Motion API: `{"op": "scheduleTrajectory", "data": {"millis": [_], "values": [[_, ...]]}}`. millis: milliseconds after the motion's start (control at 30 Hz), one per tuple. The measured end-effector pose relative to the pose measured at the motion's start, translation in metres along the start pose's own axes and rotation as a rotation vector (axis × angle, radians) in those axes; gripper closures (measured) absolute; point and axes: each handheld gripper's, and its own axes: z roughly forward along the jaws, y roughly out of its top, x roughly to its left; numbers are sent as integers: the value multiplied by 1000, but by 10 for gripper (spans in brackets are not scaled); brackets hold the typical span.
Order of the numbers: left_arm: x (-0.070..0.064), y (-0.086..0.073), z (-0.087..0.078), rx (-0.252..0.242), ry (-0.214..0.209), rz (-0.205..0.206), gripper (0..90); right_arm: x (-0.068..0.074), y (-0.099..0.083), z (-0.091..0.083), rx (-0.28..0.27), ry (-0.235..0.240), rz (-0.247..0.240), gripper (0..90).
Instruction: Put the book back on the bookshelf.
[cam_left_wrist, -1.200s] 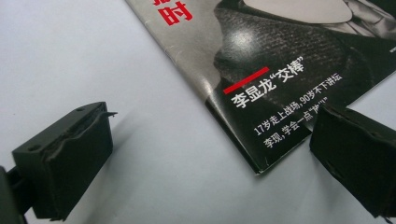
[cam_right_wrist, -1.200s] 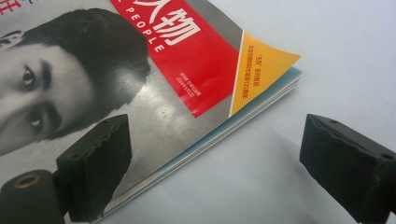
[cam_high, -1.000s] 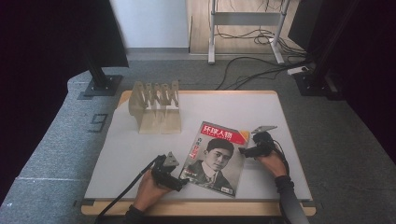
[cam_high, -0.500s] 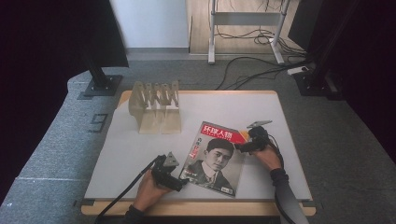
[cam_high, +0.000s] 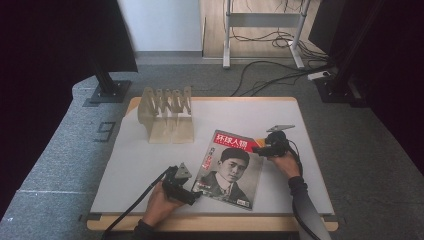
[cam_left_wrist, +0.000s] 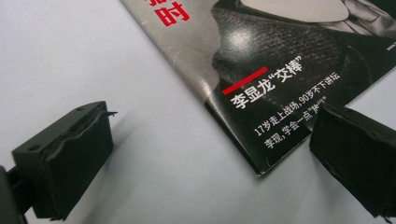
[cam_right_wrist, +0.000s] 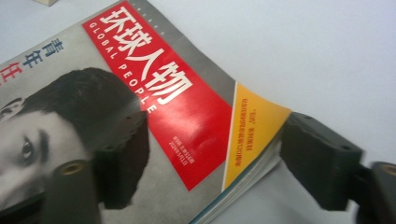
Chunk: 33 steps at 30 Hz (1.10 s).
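One magazine (cam_high: 230, 170) lies flat on the white table (cam_high: 280, 120), cover up, its long axis slightly turned so that the red title band points toward the far side and the dark lower part of the cover toward the person. The cover shows a black-and-white portrait, a red banner and a yellow corner patch.

Two grippers work at it, one in each hand. The left gripper (cam_high: 194, 194) sits at the magazine's near left corner, held low over the table by the person's left hand (cam_high: 159, 205). In the left gripper view its two black jaws stand wide apart: one rests over bare table to the left of the magazine (cam_left_wrist: 280, 93), the other sits at the right, just beside the cover's bottom corner. Nothing is between them but table and that corner.

The right gripper (cam_high: 257, 148) is at the magazine's far right edge, near the yellow patch, with the right hand (cam_high: 286, 162) behind it. In the right gripper view its jaws are also apart, one over the printed cover (cam_right_wrist: 154, 107) and one off the edge over the table, so they straddle the slightly lifted page edges without clamping them.

One wooden rack (cam_high: 167, 115) with several upright slots stands on the table's far left part, well apart from the magazine.
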Motion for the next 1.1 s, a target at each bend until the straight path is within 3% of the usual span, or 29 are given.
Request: {"op": "scheduleTrajectory", "data": {"millis": [167, 333, 433, 667, 1100], "values": [[0, 0, 0, 0, 0, 0, 0, 0, 4, 0, -12, -32, -1, 494], [0, 0, 0, 0, 0, 0, 0, 2, 6, 1, -10, -106, -15, 715], [0, 0, 0, 0, 0, 0, 0, 1, 6, 0, -21, -122, -8, 808], [0, 0, 0, 0, -1, -1, 0, 0, 8, -5, -31, -91, 17, 859], [0, 0, 0, 0, -3, -2, 0, 20, 29, -27, -61, -44, -56, 873]]}}
